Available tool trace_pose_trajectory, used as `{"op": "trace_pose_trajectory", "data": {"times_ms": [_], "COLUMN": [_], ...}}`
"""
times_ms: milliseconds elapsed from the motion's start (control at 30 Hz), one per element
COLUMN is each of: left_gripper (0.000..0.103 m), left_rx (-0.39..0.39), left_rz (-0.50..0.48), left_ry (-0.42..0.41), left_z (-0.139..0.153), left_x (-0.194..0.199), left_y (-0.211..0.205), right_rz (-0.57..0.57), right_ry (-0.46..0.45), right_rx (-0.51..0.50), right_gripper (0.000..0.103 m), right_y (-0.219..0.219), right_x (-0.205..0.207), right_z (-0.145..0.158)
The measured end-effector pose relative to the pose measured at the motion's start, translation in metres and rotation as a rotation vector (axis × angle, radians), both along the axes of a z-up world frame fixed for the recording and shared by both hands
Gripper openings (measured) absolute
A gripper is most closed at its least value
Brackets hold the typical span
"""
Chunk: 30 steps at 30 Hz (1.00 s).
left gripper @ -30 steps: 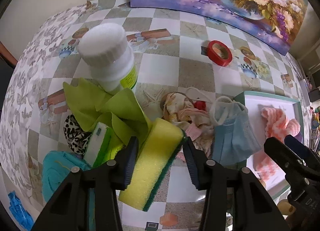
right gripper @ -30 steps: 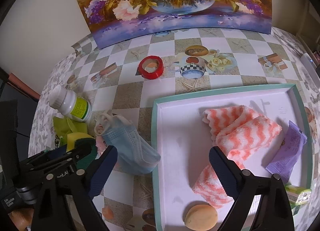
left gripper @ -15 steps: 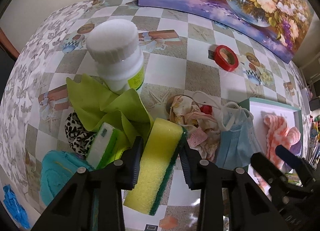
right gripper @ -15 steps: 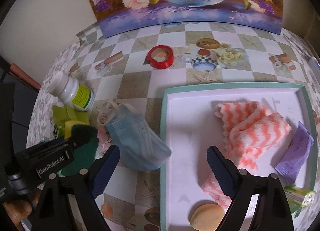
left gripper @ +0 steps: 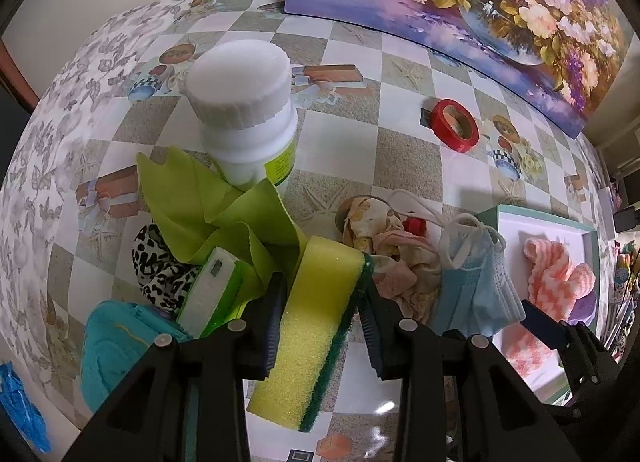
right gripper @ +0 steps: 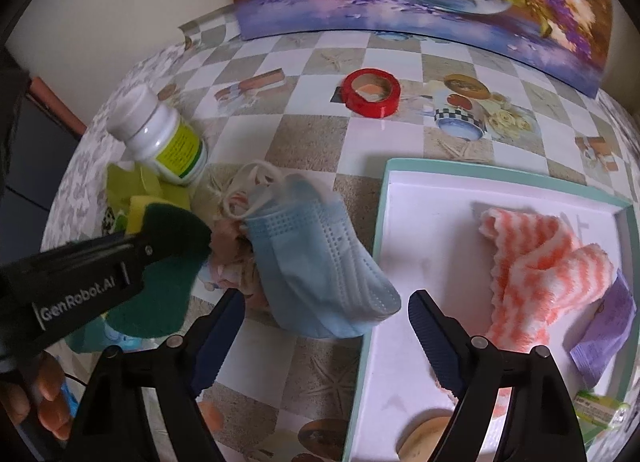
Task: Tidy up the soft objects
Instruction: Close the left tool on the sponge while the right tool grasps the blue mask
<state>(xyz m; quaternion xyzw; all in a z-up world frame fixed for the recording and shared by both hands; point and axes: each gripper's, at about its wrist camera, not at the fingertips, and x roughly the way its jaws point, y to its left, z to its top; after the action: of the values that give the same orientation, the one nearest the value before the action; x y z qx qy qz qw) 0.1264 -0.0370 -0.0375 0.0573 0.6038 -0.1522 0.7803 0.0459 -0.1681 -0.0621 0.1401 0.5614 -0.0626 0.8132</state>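
Fingers of the left gripper (left gripper: pixel 322 326) clamp the yellow foam sponge with a dark green scouring face (left gripper: pixel 316 326), pads pressed into both sides, amid the soft clutter at the near left of the checkered tabletop (left gripper: pixel 340 149). Fingers of the right gripper (right gripper: pixel 326 328) stand wide and are closing, nothing gripped yet; the pale blue pleated face mask (right gripper: pixel 320 262) lies just beyond their tips, beside the left rim of the white tray with a teal edge (right gripper: pixel 378 246). An orange-and-white striped fluffy cloth (right gripper: pixel 536 262) already rests in that tray.

To take the mask cleanly, the right gripper should probably drop lower and centre its fingers over the folded body, not the white ear loops, which lie against the floral rag (left gripper: pixel 384 229) behind and could drag it along. The left should lift the sponge straight up, clear of the lime green cloth (left gripper: pixel 224 213) and the white plastic bottle with a ribbed cap (left gripper: pixel 248 117) standing on it.

Compared with a second ago, the left fingers have narrowed onto the sponge, and the right gripper has shifted left from the tray toward the mask, its opening shrinking.
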Motion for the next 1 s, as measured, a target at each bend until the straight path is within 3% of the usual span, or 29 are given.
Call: {"op": "trace_pose_trajectory", "data": {"times_ms": [233, 333, 833, 1000], "left_gripper": [0.037, 0.037, 0.037, 0.037], "left_rx": [-0.003, -0.005, -0.048, -0.072], "left_rz": [0.002, 0.004, 0.020, 0.027], "left_ry": [0.001, 0.002, 0.006, -0.005], "left_z": [0.000, 0.000, 0.009, 0.016], "left_x": [0.000, 0.000, 0.001, 0.001], "left_y": [0.000, 0.000, 0.004, 0.006], "right_rz": [0.040, 0.042, 0.016, 0.002], "right_ry": [0.027, 0.025, -0.028, -0.063], "right_rx": [-0.081, -0.085, -0.027, -0.007], "right_gripper": [0.065, 0.049, 0.026, 0.024], "right_y": [0.008, 0.007, -0.006, -0.012], "right_x": [0.003, 0.002, -0.005, -0.009], "right_z": [-0.005, -0.003, 0.013, 0.024]}}
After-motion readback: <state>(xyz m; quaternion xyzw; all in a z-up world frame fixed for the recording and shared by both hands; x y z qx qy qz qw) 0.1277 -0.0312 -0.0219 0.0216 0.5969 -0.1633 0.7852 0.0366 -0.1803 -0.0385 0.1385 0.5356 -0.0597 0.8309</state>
